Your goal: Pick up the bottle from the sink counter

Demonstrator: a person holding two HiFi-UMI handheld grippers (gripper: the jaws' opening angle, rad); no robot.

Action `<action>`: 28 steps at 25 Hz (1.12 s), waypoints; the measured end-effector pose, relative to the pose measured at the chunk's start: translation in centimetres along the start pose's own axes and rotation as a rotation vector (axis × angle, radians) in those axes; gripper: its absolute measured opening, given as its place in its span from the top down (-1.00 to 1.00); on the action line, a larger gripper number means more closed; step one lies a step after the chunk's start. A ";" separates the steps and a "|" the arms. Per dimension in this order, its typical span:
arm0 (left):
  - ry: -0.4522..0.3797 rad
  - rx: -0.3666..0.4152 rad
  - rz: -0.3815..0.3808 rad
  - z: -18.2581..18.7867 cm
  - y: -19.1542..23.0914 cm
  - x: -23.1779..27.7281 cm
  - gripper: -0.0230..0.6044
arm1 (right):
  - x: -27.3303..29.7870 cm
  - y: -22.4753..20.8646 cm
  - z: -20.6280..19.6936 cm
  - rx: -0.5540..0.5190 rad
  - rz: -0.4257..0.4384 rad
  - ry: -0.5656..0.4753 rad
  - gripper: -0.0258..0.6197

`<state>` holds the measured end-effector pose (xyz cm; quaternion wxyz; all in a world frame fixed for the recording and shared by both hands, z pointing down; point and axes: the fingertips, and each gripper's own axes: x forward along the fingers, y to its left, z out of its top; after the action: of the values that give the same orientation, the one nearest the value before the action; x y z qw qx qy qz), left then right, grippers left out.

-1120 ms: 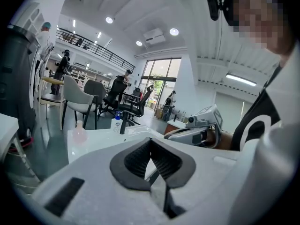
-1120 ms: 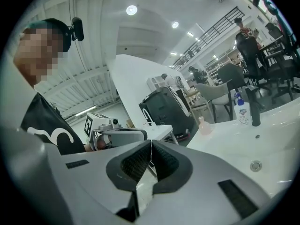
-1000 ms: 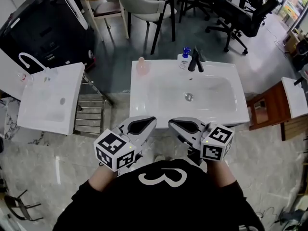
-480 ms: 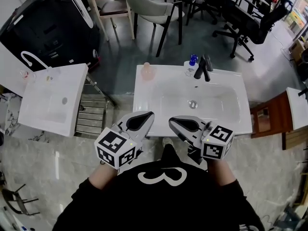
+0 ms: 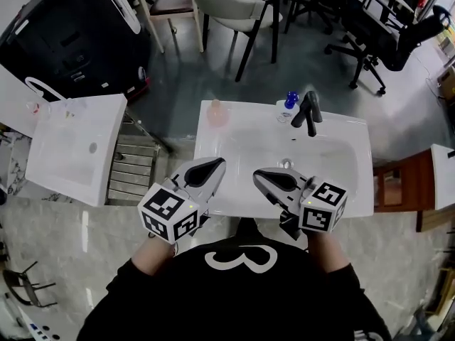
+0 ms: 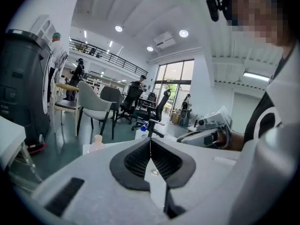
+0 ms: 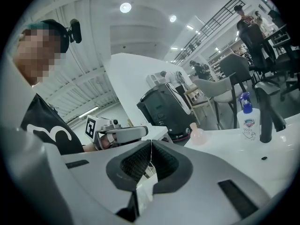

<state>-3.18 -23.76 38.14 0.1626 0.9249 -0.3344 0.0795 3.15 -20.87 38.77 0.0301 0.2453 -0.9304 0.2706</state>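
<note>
Head view gives you the layout: your left gripper point(image 5: 215, 163) and right gripper point(image 5: 260, 175) are side by side over the near rim of the white sink point(image 5: 206, 146), both pointing across the basin, with the drain point(image 5: 287, 163) just past the right one. Only this view shows the second white sink point(image 5: 71, 148) off to the left and the dark machine point(image 5: 64, 41) behind it. It does not show the jaws closely; the gripper views do. In the left gripper view the left gripper point(image 6: 150, 140) has its pads clenched together with nothing between them. The same goes for the right gripper point(image 7: 151, 145) in its own view: pads pressed flat, empty. Each gripper view also catches the other gripper at its edge. Two bottles sit on the far rim of the counter. A pink bottle point(image 5: 217, 112) is at the far left corner, roughly ahead of your left fingers. A blue-topped pump bottle point(image 5: 290, 103) stands just beside the black faucet point(image 5: 307, 114), on its left, ahead of your right fingers. The right gripper view shows the pump bottle's label; the head view does not. Both bottles stand upright, well apart from either set of fingers, with the basin between.
</note>
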 end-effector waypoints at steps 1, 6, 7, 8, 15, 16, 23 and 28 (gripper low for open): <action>0.005 -0.002 0.012 0.0 0.5 0.6 0.88 | 0.1 -0.6 0.2 0.006 0.002 0.005 0.88; 0.007 -0.018 0.047 0.2 2.8 2.9 0.88 | 0.5 -3.1 0.7 0.022 0.004 0.029 0.88; 0.006 -0.024 0.053 0.3 3.2 3.4 0.88 | 0.5 -3.6 0.8 0.023 -0.002 0.030 0.88; 0.006 -0.029 0.062 0.3 3.8 3.8 0.88 | 0.5 -4.2 0.8 0.027 -0.007 0.031 0.88; 0.022 -0.031 0.134 -0.5 7.9 6.3 0.88 | 0.9 -7.2 0.3 0.066 -0.014 0.055 0.88; 0.029 -0.025 0.142 -0.6 8.5 6.6 0.88 | 1.1 -7.5 0.3 0.070 -0.012 0.057 0.88; 0.062 0.004 0.174 -1.9 11.8 9.0 0.87 | 2.0 -9.5 -1.0 0.110 -0.007 0.092 0.88; 0.070 -0.006 0.200 -2.8 14.1 10.1 0.87 | 2.8 -10.5 -1.9 0.142 -0.002 0.116 0.88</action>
<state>-4.65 -38.94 46.88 0.1680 0.8830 -0.4196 0.1265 5.52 -28.79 46.06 0.0671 0.2316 -0.9054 0.3495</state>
